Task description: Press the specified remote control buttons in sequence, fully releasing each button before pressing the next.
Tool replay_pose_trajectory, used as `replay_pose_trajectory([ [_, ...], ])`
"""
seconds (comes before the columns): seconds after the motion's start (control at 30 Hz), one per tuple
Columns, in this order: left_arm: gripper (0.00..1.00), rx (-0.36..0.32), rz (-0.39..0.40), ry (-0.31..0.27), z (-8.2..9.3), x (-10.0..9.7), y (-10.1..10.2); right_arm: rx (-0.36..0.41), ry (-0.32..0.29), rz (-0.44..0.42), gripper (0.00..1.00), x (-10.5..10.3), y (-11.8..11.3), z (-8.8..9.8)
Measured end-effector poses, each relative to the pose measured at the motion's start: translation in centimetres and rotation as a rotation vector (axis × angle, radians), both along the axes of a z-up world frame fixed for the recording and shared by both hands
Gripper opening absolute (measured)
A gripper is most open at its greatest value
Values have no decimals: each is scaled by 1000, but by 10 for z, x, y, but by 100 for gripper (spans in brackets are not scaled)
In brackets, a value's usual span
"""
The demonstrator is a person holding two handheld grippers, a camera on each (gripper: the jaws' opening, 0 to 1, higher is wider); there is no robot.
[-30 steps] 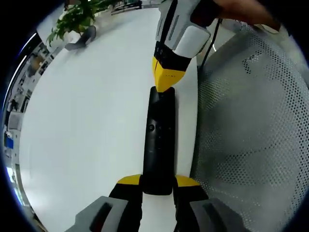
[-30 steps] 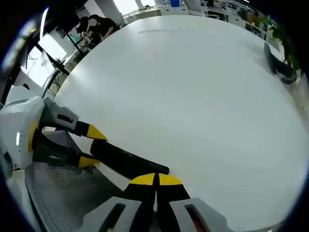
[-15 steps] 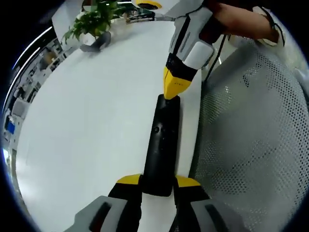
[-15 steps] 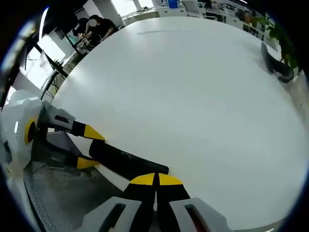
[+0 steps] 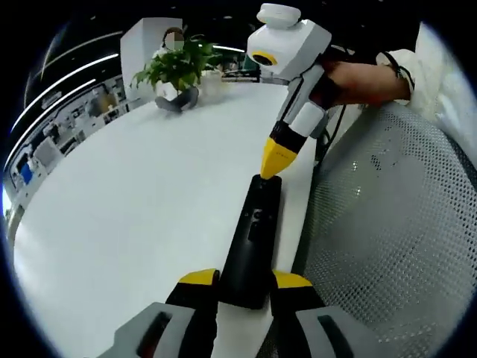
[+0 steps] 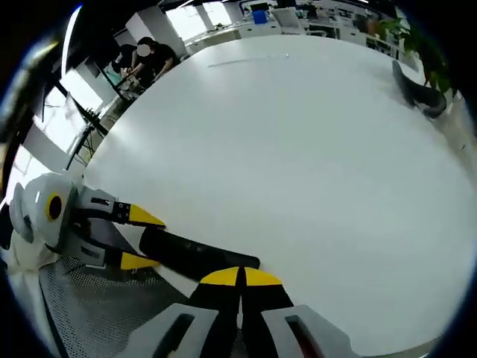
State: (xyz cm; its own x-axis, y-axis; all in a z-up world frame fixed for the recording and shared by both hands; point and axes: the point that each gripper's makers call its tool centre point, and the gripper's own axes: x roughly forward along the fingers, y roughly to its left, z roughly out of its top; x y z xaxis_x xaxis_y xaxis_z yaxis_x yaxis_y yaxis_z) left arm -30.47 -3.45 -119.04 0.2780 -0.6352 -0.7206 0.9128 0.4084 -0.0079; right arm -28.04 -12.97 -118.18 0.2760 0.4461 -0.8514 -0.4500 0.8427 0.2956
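While the left gripper (image 5: 246, 280) clamps the near end of the black remote (image 5: 252, 242) between its 2 yellow-tipped fingers (image 5: 195, 280), the remote lies along the right edge of the white tabletop (image 5: 134, 201), just beside a grey mesh chair back (image 5: 387, 224). The right gripper (image 5: 273, 162) comes in from the far side with its fingers shut together into 1 point, and that tip sits on or just above the far end of the remote; I can't tell if it's actually pressing. In the right gripper view, the closed right tip (image 6: 240, 277) meets the remote's end (image 6: 195, 251), with the left gripper (image 6: 134, 239) holding the other end. Risks: the tip is at the very end of the remote, so a push there could land off the target button or slide off the casing. Pressing down on an end held only at the opposite end could lever the remote in the grip or tip it off the tabletop edge toward the chair. The blunt 2-finger tip is wide against the small keys, so 2 buttons could go down at once. An incomplete lift would break the full-release rule. A plant (image 5: 175, 67) stands at the far side, well apart.
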Motion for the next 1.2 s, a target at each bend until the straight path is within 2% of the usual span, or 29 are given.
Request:
replay_pose_trajectory([
  [0.13, 26, -11, -13, -6, 1, 0, 0, -5, 10, 0, 0, 3, 0, -1],
  [0.37, 26, -10, -22, -8, 0, 0, -1, 107, 84, -110, 0, 5, -2, -1],
  [0.5, 26, -10, -23, -7, 0, 1, -1, 143, 115, -147, 0, 5, -2, 1],
  [0.63, 26, -9, -24, -7, 0, 1, -2, 145, 116, -149, 0, 5, -1, 1],
  [0.77, 25, -12, -33, -12, 0, 1, -4, 130, 86, -131, 0, 9, 0, 3],
  [0.9, 25, -13, -38, -12, 0, 0, -5, 172, 110, -136, 0, 8, 3, 4],
  [1.07, 24, -16, -49, -13, 0, -1, -6, 198, 90, -148, 0, 13, 3, 6],
  [1.2, 24, -17, -62, -14, 1, -2, -7, 230, 116, -157, 0, 11, 7, 6],
])
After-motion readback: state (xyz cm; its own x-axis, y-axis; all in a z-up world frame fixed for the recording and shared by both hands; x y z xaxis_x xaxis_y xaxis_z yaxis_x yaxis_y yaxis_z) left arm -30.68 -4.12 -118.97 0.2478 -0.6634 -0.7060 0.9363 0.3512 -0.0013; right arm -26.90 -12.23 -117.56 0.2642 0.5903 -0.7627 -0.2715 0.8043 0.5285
